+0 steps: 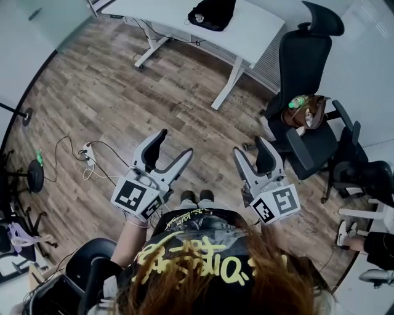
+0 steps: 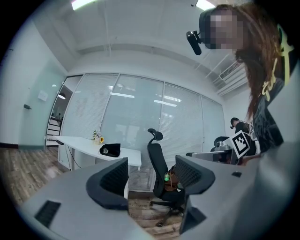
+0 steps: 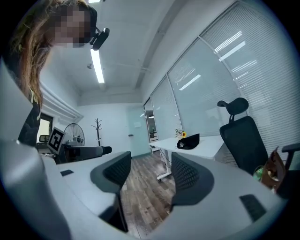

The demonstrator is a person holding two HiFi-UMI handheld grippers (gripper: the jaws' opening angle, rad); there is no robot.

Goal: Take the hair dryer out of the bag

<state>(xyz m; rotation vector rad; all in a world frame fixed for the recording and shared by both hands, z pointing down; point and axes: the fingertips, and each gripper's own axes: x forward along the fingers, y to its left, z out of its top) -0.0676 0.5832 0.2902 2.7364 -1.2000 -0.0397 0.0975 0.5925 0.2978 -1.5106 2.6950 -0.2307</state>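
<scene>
Since both tools are held level out front with nothing between the jaws, the left gripper spread wide and the right gripper spread too, this looks like the approach, with no grab started yet.

The hair dryer shows in no view and is presumably inside a bag. There are two candidates: a brown bag on the seat of the office chair, ahead to the right with a green bottle beside it, and a black bag on the white desk, farther off. Can't tell which holds it.

To do it well:
- Step close first.
- Hold the bag's rim open with one gripper.
- Reach in with the other for the dryer's handle, not the cord.
- The chair may swivel or roll, so steady the bag.

Writing:
- Marker cubes carry black-and-white square patterns only.
- The yellow lettering on the person's black top is not legible.
- The black bag has a small round logo, too small to read.
</scene>
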